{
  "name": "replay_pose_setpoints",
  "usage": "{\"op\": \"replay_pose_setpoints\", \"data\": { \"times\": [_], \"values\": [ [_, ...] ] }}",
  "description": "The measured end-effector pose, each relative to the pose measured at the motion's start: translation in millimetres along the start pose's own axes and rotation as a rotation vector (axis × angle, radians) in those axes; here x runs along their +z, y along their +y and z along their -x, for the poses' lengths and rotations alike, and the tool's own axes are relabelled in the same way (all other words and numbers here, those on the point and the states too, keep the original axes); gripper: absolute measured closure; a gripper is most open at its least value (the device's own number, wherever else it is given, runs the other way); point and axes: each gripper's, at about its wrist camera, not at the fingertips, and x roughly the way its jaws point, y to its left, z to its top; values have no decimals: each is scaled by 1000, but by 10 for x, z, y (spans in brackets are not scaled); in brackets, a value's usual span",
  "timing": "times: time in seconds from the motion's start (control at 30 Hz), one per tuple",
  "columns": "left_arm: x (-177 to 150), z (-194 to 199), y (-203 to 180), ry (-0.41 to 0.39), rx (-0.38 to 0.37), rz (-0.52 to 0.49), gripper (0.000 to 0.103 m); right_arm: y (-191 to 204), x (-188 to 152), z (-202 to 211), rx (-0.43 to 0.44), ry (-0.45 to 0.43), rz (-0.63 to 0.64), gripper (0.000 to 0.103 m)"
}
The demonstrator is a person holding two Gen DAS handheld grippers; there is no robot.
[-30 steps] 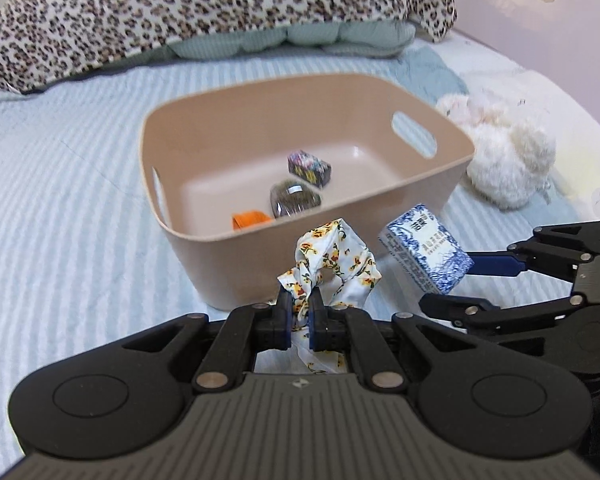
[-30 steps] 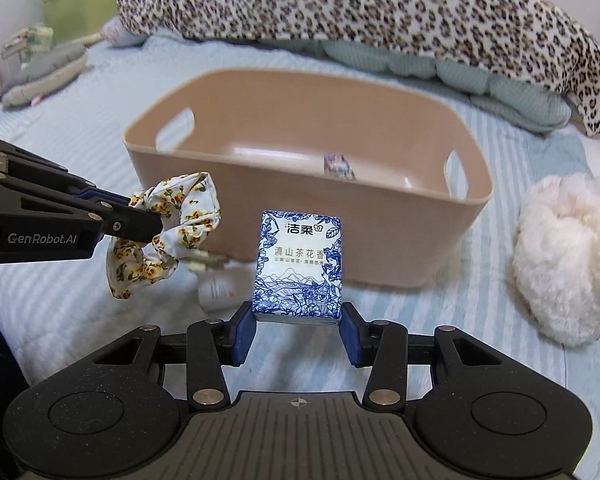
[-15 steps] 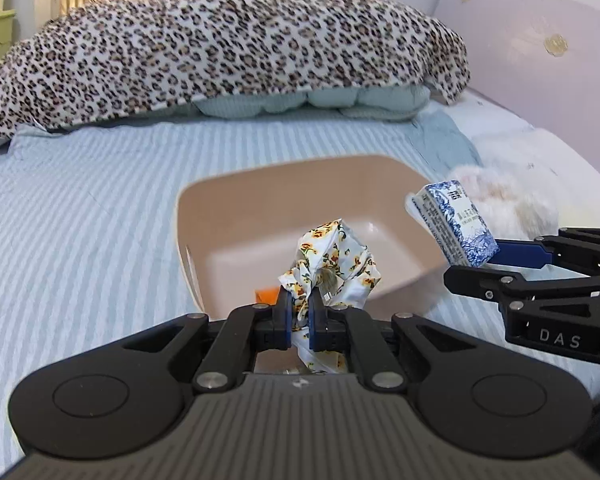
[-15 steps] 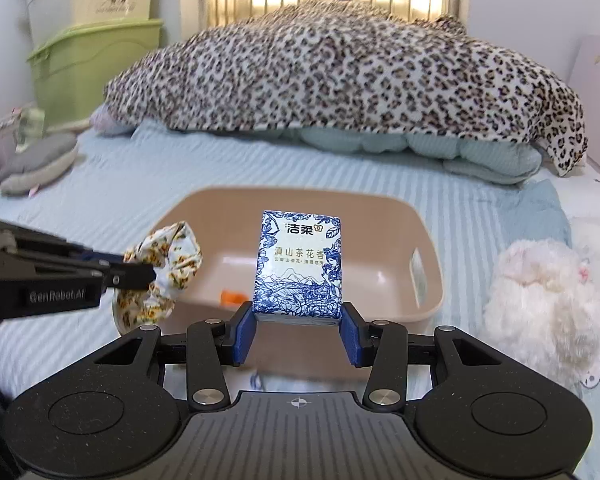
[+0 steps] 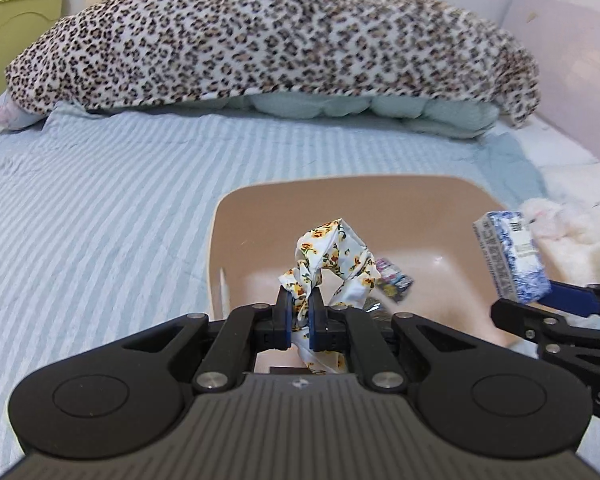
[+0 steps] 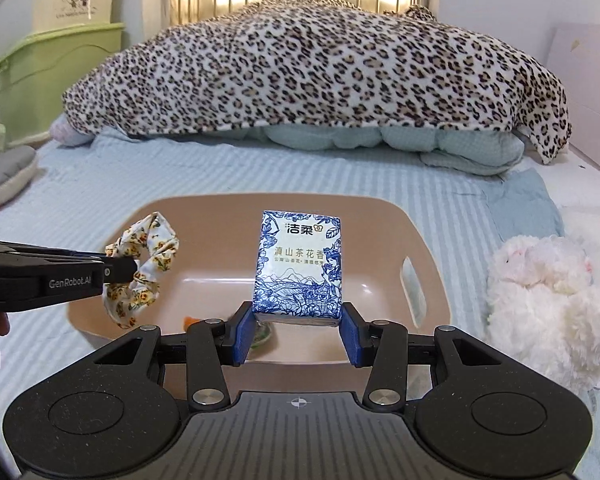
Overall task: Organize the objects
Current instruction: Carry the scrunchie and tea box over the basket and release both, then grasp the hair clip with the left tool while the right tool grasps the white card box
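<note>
My left gripper (image 5: 299,312) is shut on a white floral scrunchie (image 5: 332,256) and holds it above the beige plastic bin (image 5: 236,216). The scrunchie also shows in the right wrist view (image 6: 142,270), over the bin's left rim (image 6: 112,240). My right gripper (image 6: 298,334) is shut on a blue-and-white tissue pack (image 6: 298,268), held upright above the bin's middle; the pack also shows in the left wrist view (image 5: 510,256). Inside the bin lie a small colourful box (image 5: 394,280), an orange piece (image 6: 189,321) and a dark round item, mostly hidden.
The bin sits on a bed with a blue striped sheet (image 5: 100,220). A leopard-print blanket (image 6: 320,68) over a pale green quilt lies behind it. A white fluffy plush (image 6: 540,296) lies right of the bin. Green storage boxes (image 6: 56,76) stand far left.
Both grippers have risen and moved forward with their loads, from in front of the bin's near wall to above its inside. Both grips are unchanged.
</note>
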Motion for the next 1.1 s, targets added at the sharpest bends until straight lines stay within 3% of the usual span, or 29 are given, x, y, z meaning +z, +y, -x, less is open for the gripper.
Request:
{"op": "replay_pose_setpoints", "data": {
  "times": [0.2, 0.37, 0.43, 0.5, 0.57, 0.67, 0.77, 1.1],
  "values": [
    [-91, -259, -15, 48, 62, -14, 95, 104, -56, -255, -26, 48, 16, 61],
    [-129, -276, -7, 61, 65, -26, 90, 133, -83, -331, -31, 61, 18, 61],
    [-132, -244, -14, 66, 58, -16, 88, 122, -95, -298, -31, 52, 18, 51],
    [-121, -191, -30, 64, 50, -13, 81, 109, -98, -247, -28, 39, 13, 49],
    [-107, -105, -63, 39, 52, -18, 60, 96, -94, -188, -18, 37, 10, 42],
    [-105, 81, -118, -15, 52, -48, 45, 84, -94, -56, -5, 18, 16, 30],
    [-113, 244, -144, -43, 50, -72, 33, 55, -91, 78, 11, -1, 20, 25],
    [-267, 483, -9, -10, 9, -75, 30, -5, -261, 261, 56, 43, 47, 14]
  ]
}}
